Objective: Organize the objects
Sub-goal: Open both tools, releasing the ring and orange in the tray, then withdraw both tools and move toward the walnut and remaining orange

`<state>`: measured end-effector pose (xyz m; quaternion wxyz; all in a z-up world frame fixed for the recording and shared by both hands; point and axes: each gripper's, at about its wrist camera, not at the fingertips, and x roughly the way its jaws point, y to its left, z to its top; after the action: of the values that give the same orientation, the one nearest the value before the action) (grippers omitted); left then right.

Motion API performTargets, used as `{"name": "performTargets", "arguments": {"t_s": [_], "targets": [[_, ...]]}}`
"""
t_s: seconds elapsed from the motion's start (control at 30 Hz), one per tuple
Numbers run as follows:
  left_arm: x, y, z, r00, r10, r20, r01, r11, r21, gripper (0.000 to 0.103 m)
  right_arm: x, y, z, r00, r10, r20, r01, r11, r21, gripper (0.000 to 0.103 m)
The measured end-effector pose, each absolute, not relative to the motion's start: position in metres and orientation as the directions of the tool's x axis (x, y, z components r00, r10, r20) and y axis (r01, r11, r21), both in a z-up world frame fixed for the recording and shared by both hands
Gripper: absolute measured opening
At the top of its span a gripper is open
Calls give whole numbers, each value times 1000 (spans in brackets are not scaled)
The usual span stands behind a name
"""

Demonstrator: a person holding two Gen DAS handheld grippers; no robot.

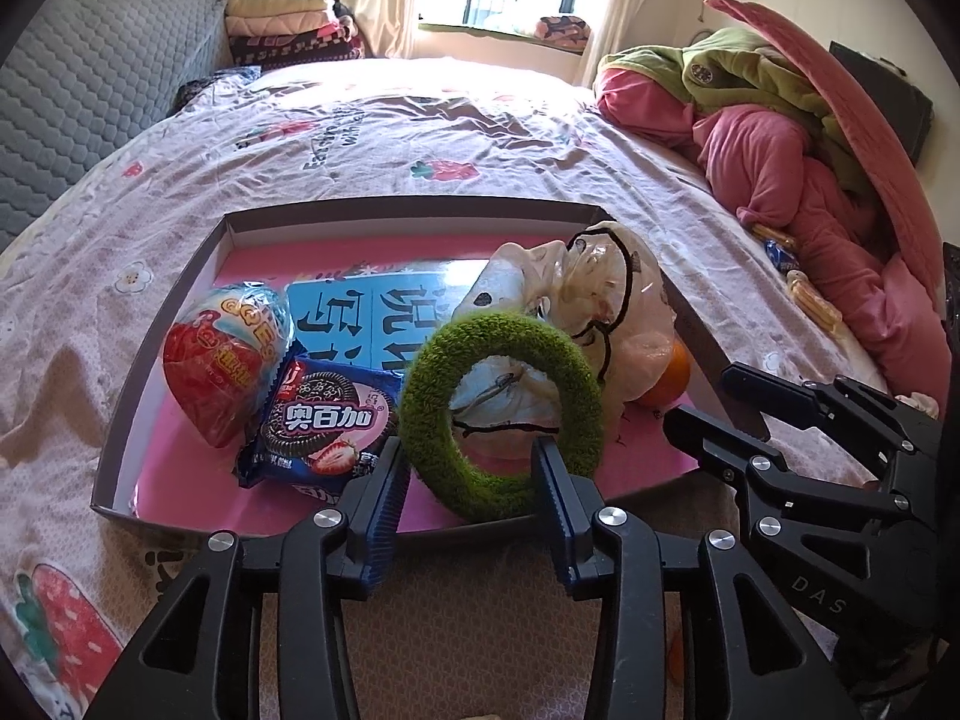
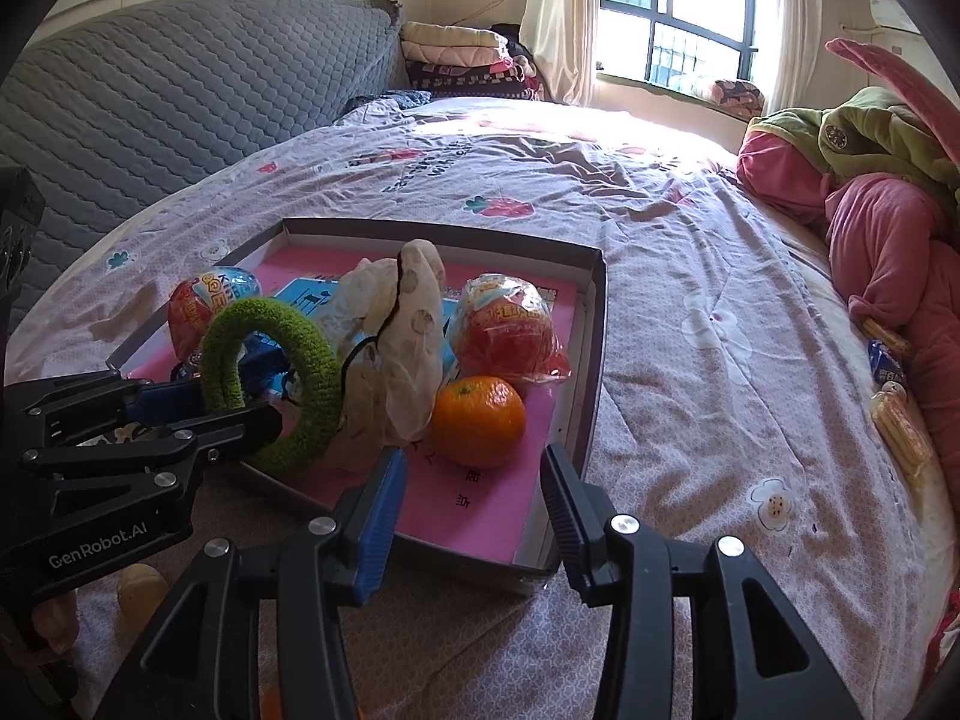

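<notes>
Several items already sit in the shallow pink-lined cardboard tray; left gripper jaws stand parted around the fuzzy green ring, right gripper jaws open, empty; yellow snacks remain at right.

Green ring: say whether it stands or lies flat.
Standing on edge: the green ring rests in the tray, its hole facing the left wrist camera.
</notes>
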<state>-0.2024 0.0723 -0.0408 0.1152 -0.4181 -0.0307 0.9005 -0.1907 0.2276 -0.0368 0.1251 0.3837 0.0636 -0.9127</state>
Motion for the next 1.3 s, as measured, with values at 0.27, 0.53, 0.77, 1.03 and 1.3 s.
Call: {"name": "performTargets", "arguments": {"t_s": [0.27,0.53,0.77,1.03,1.3], "targets": [[-196,69,-36,-629,229,-743,-176,-973,-150,54,-187,230,-31,-682,-184,-708,272,-962,-12,47],[-195,62,-29,-642,209,-737,-157,-978,-141,59,-185,234,-26,-690,-187,-699,265,-964,-4,47],[-192,54,-18,-664,193,-722,-131,-981,-142,60,-183,236,-20,-703,-191,-685,260,-966,2,48],[-184,54,-9,-672,185,-717,-119,-983,-141,63,-178,234,-14,-711,-202,-673,272,-962,0,50],[-170,55,8,-697,165,-698,-111,-986,-121,66,-169,235,-3,-728,-221,-649,283,-959,9,54]]}}
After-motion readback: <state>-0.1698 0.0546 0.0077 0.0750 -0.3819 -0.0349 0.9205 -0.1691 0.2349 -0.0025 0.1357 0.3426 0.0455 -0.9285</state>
